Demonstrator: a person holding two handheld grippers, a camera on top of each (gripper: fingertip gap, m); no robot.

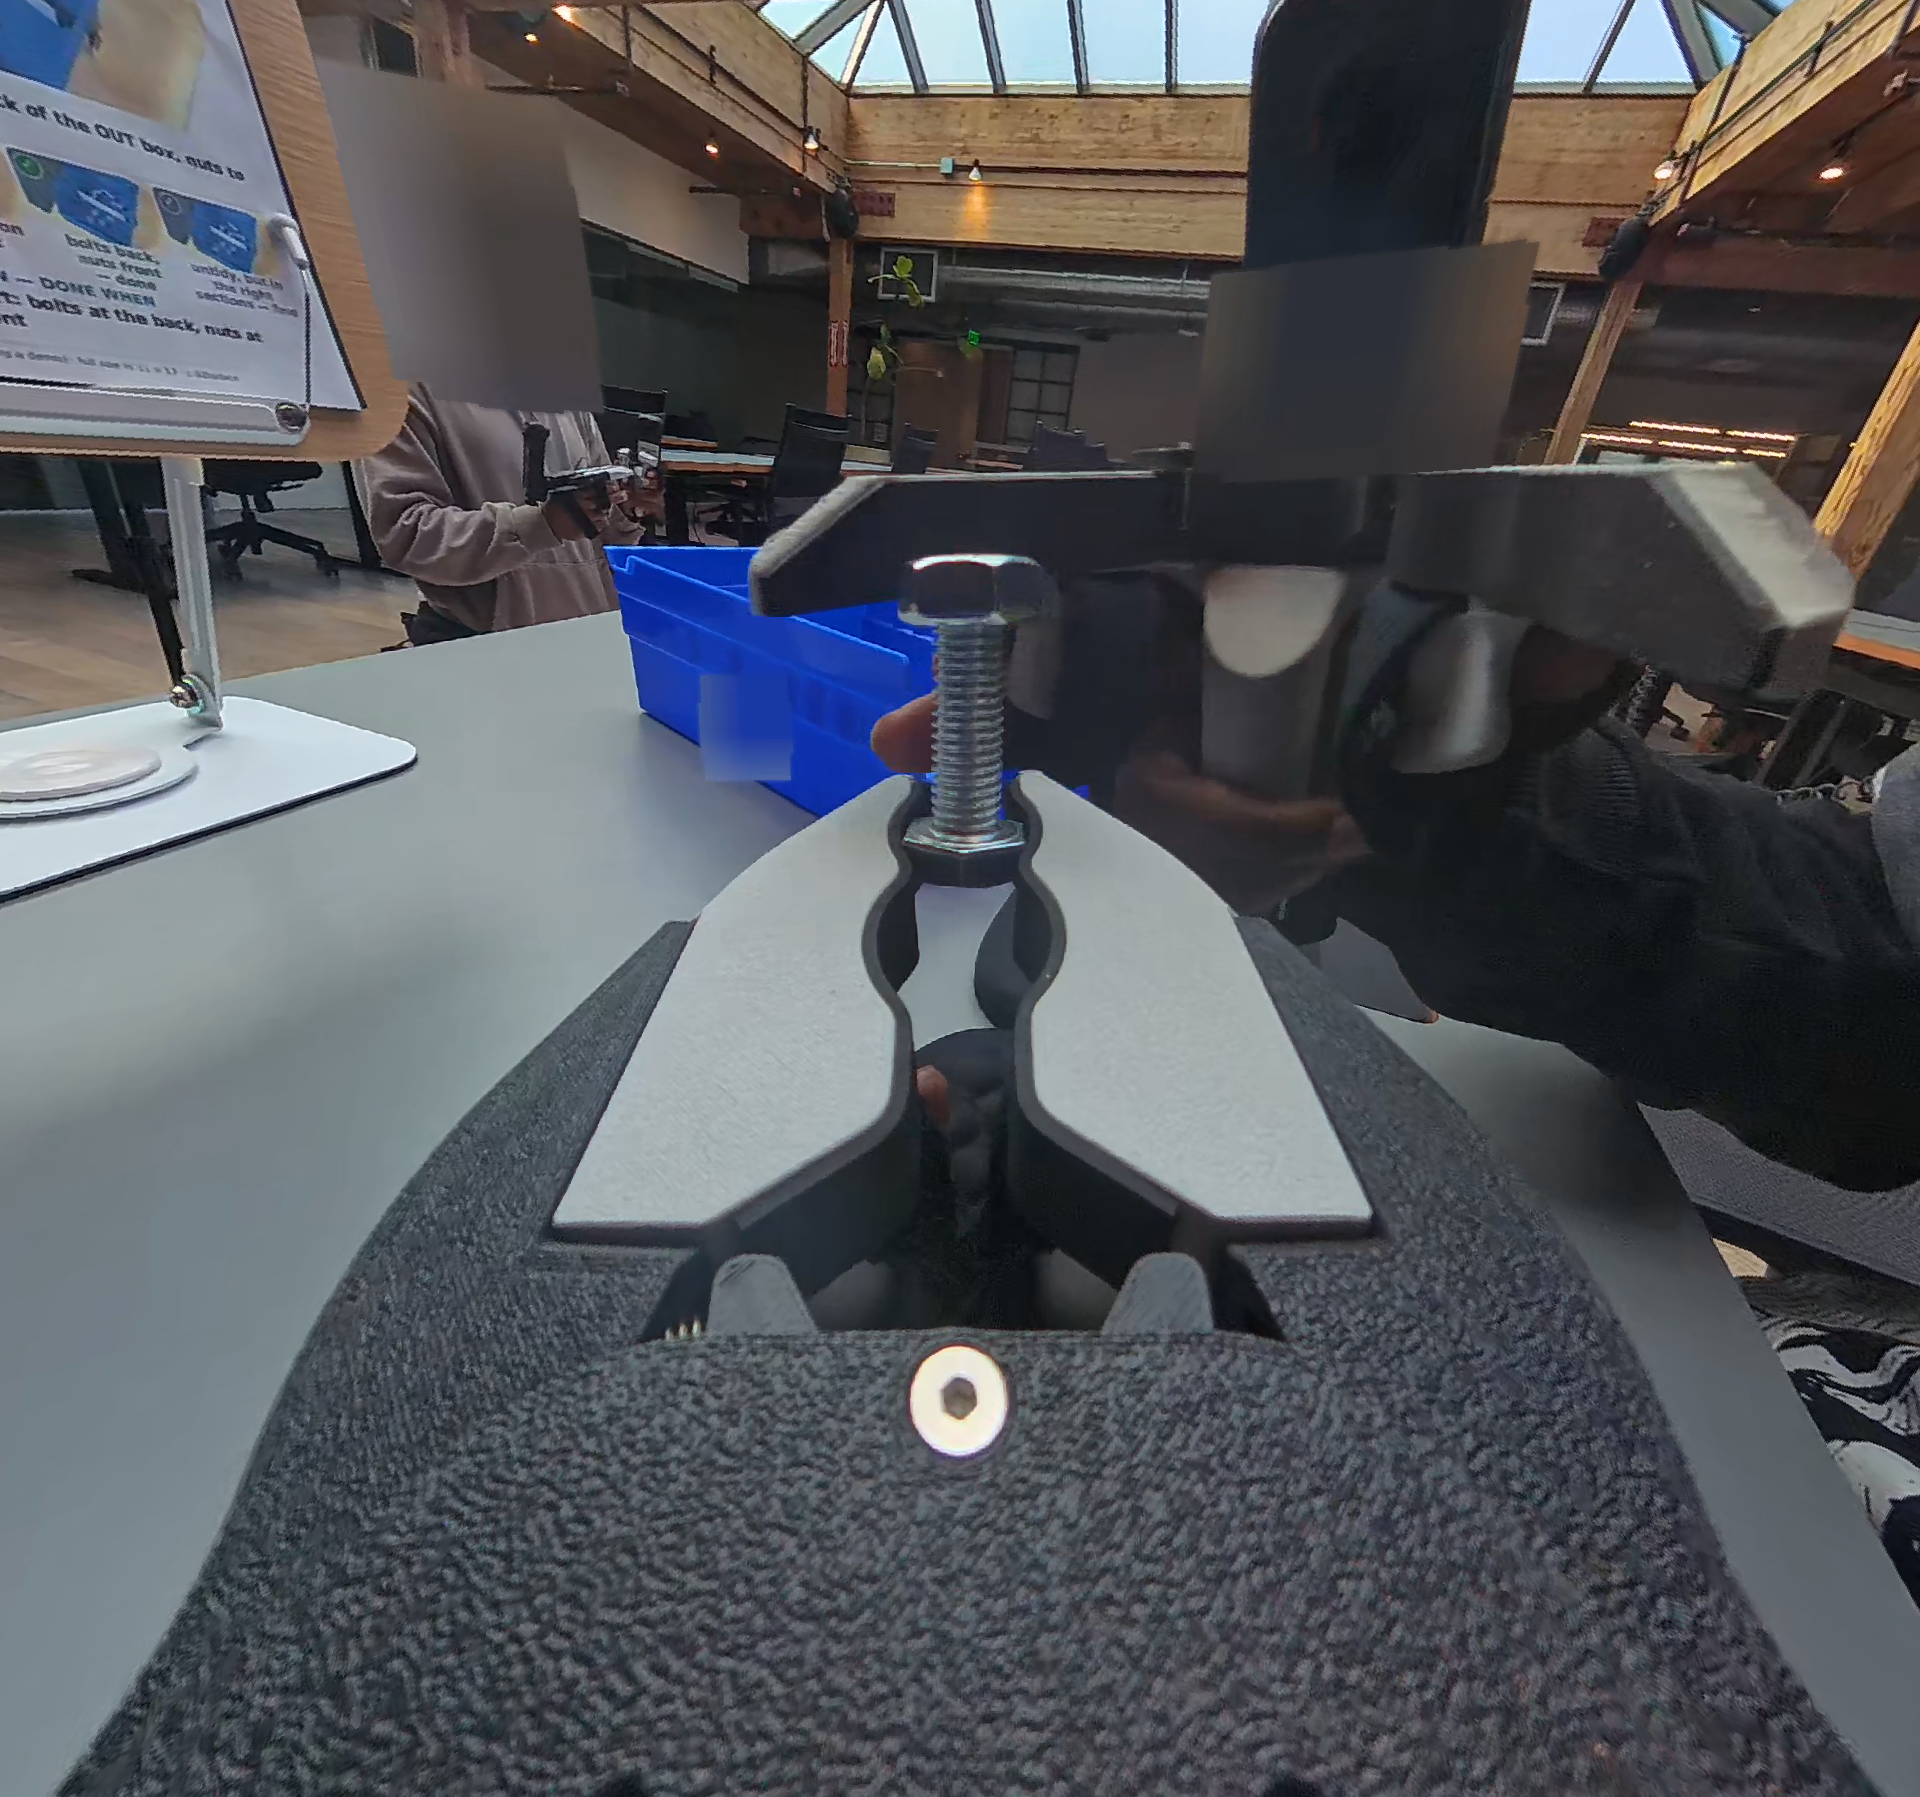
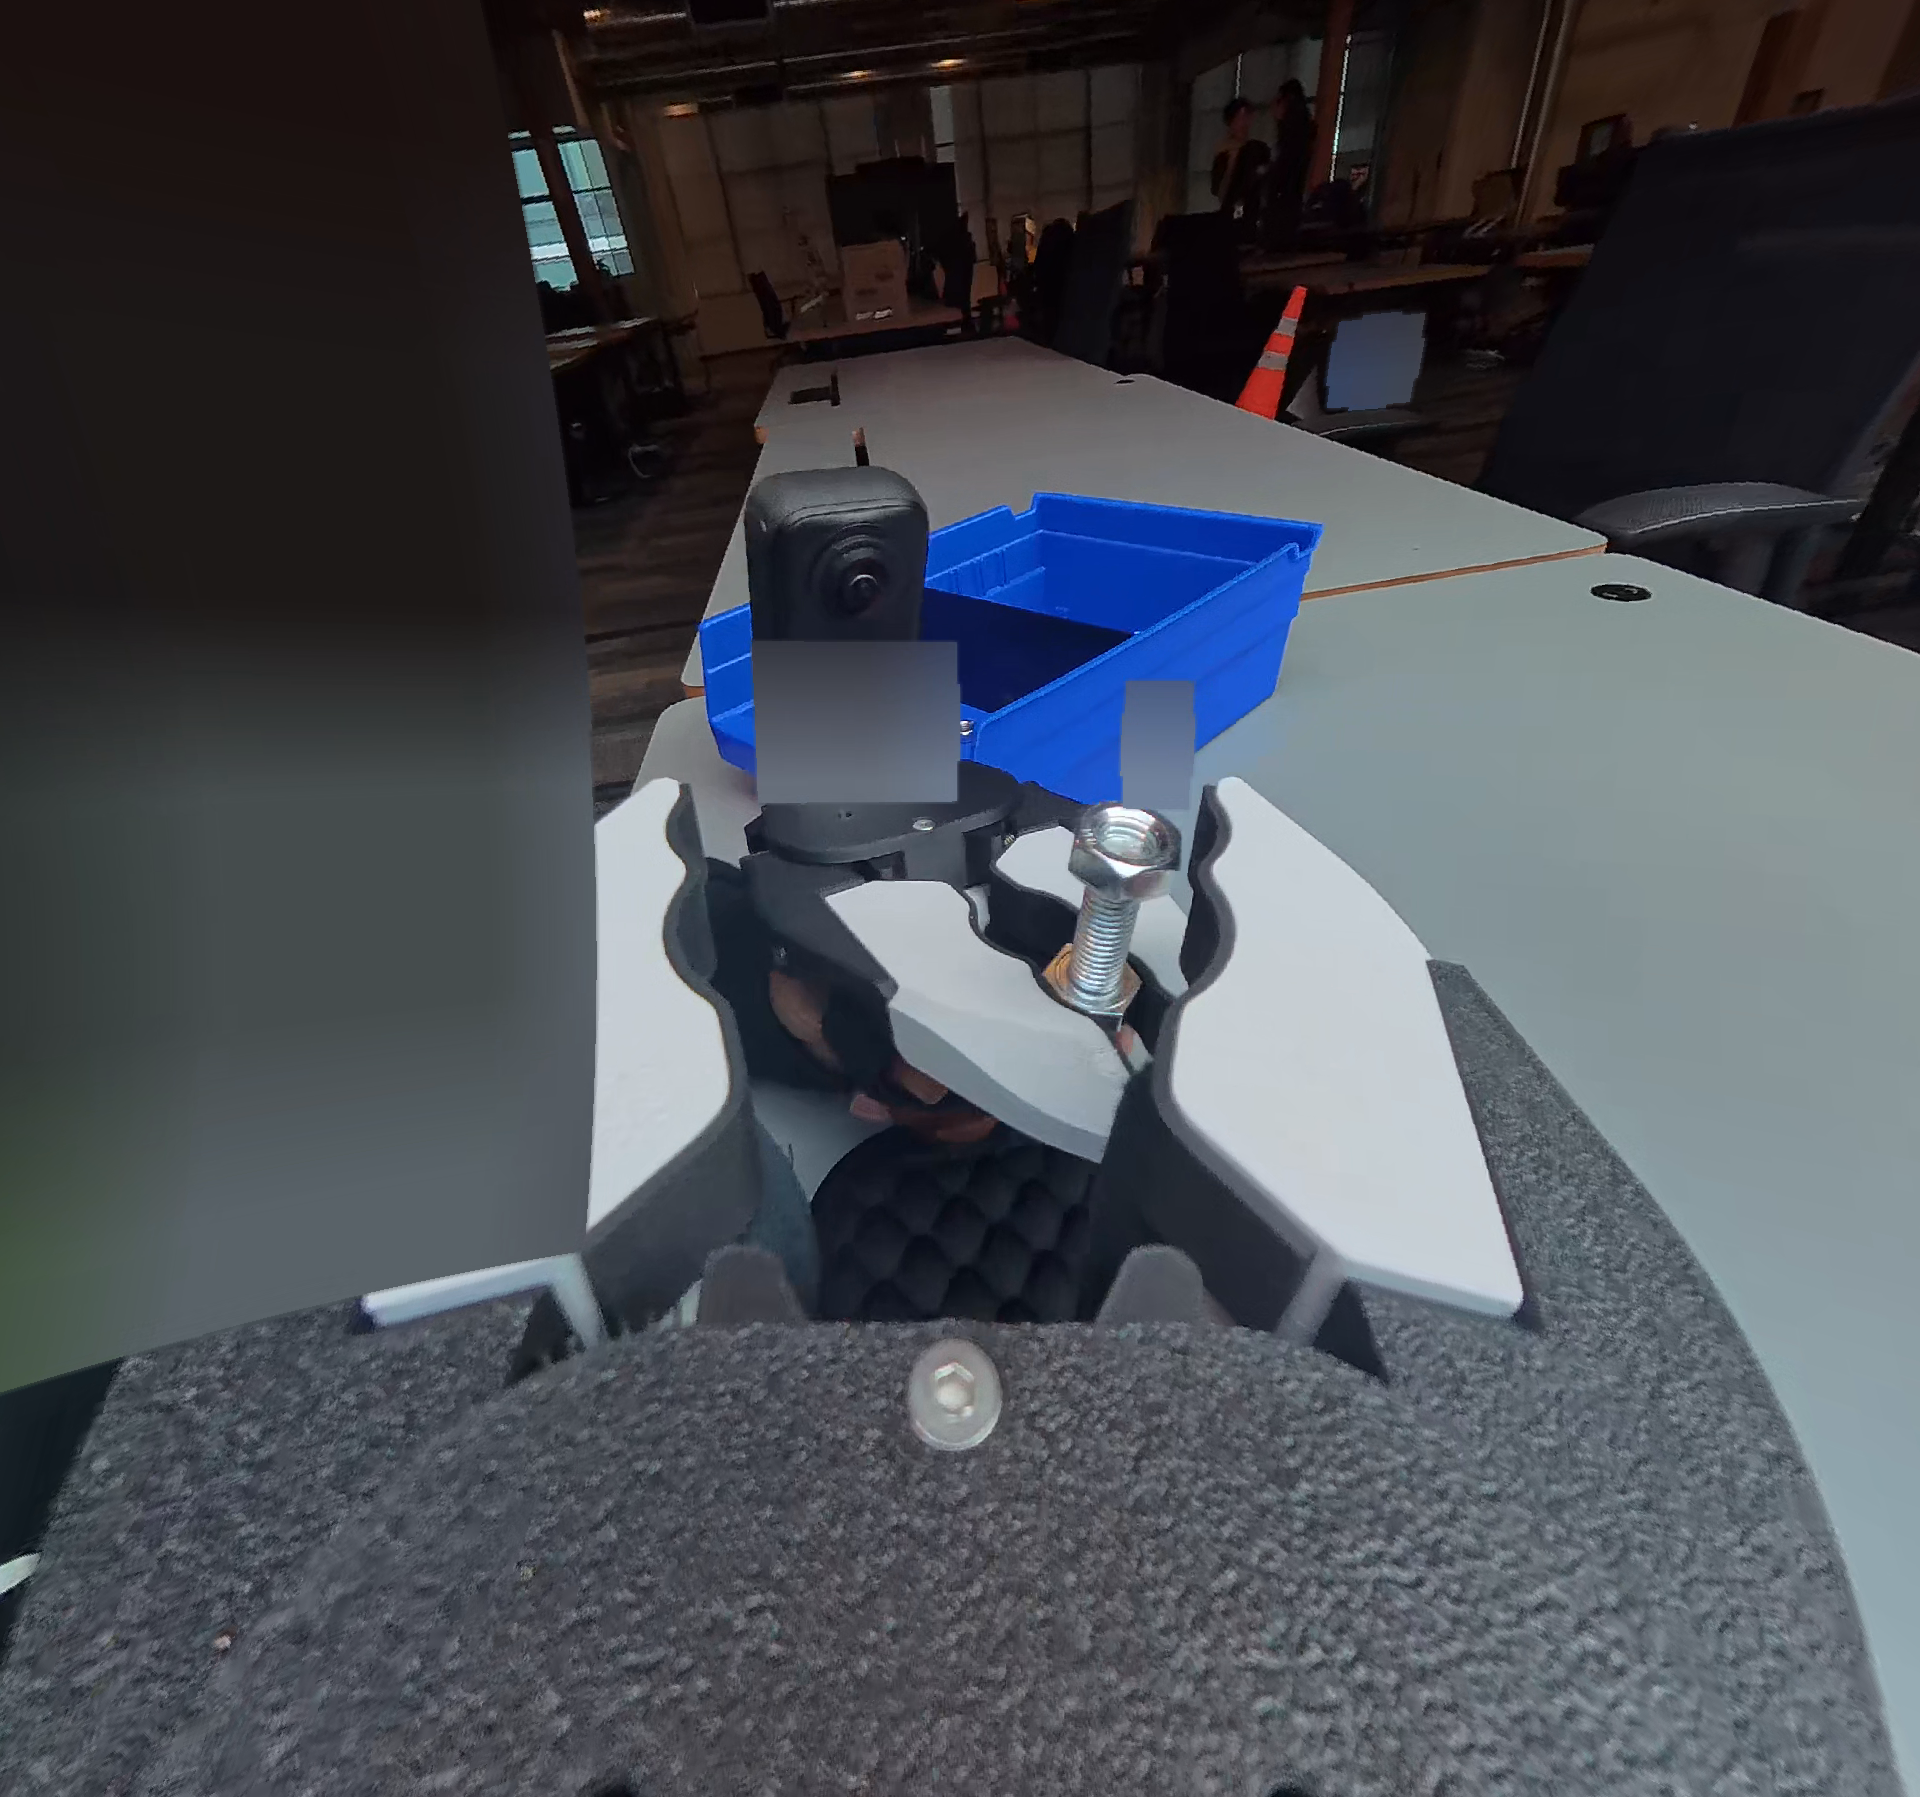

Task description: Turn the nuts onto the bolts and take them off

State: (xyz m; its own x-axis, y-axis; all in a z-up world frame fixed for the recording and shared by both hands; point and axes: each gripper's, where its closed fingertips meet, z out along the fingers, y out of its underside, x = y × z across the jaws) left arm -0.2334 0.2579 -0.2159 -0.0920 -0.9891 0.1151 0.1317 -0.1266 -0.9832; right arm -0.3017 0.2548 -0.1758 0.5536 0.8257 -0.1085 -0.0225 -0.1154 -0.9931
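Left gripper (image 1: 961, 838) first: in its own wrist view the two grey fingers (image 1: 769, 1020) are pinched in tight on a silver nut (image 1: 961, 835) right at their tips, and a bolt (image 1: 968, 698) stands upright out of that nut, threads showing, hex head at the top. Just past the bolt head sits the right gripper (image 1: 1299, 542), turned sideways and held in a black-gloved hand (image 1: 1621, 874), with its dark body right up against the head (can't tell if it's actually touching). Behind them a blue bin (image 1: 748, 667) sits on the grey table (image 1: 312, 916), and a stand with a printed sheet (image 1: 156, 189) is off to the left. Over in the right wrist view, the right gripper (image 2: 940, 874) has its fingers (image 2: 1320, 1072) spread wide with nothing between the pads. The left gripper (image 2: 1081, 1020) pokes in between them from below, nut (image 2: 1093, 987) clamped at its tip, and the bolt (image 2: 1117, 906) leans up and to the right with its head close to the right-hand finger but not gripped. That blue bin (image 2: 1143, 687) is just beyond on the table (image 2: 1558, 812), looking empty in the part you can see.
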